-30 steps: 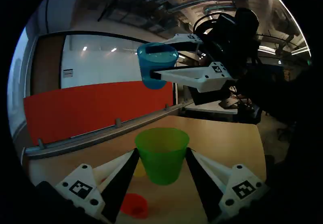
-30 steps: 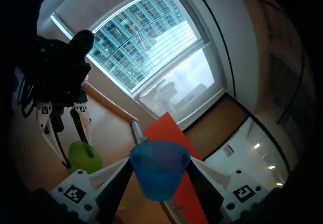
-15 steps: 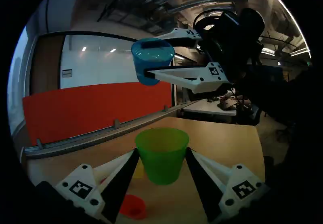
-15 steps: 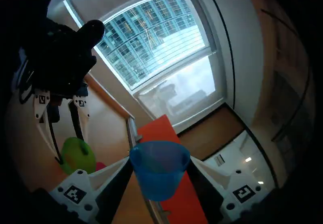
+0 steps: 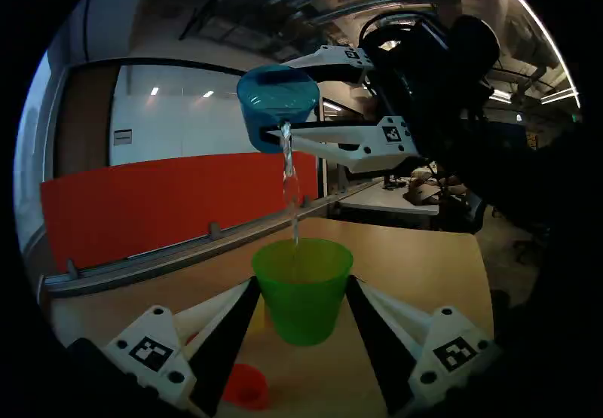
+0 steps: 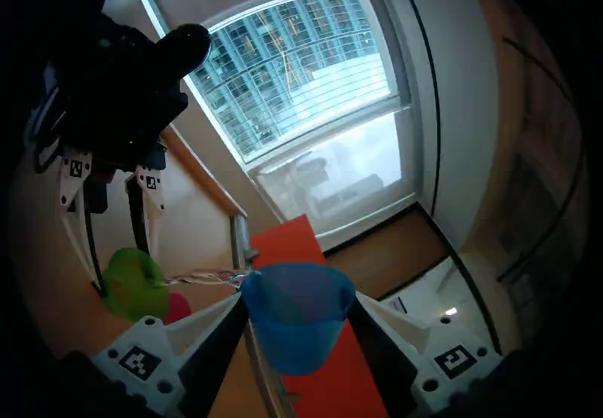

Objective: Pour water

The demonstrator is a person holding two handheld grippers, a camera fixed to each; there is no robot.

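Observation:
In the left gripper view my left gripper [image 5: 302,297] is shut on a green cup [image 5: 302,288], held upright above the wooden table [image 5: 422,263]. Above it my right gripper [image 5: 290,94] holds a blue cup [image 5: 275,105] tipped over, and a thin stream of water [image 5: 288,184] falls from its rim into the green cup. In the right gripper view my right gripper [image 6: 298,320] is shut on the blue cup [image 6: 295,316]; the water [image 6: 203,276] runs leftward to the green cup [image 6: 130,286], held by the left gripper [image 6: 113,215].
A small red cup [image 5: 245,385] and a yellow object [image 5: 260,316] sit on the table below the green cup. An orange wall panel [image 5: 166,199] with a metal rail [image 5: 211,241] runs behind the table. A large window [image 6: 301,79] shows in the right gripper view.
The blue cup has tipped further and shifted slightly left above the green cup, and water now streams from it into the green cup. The green cup stays put in my left gripper.

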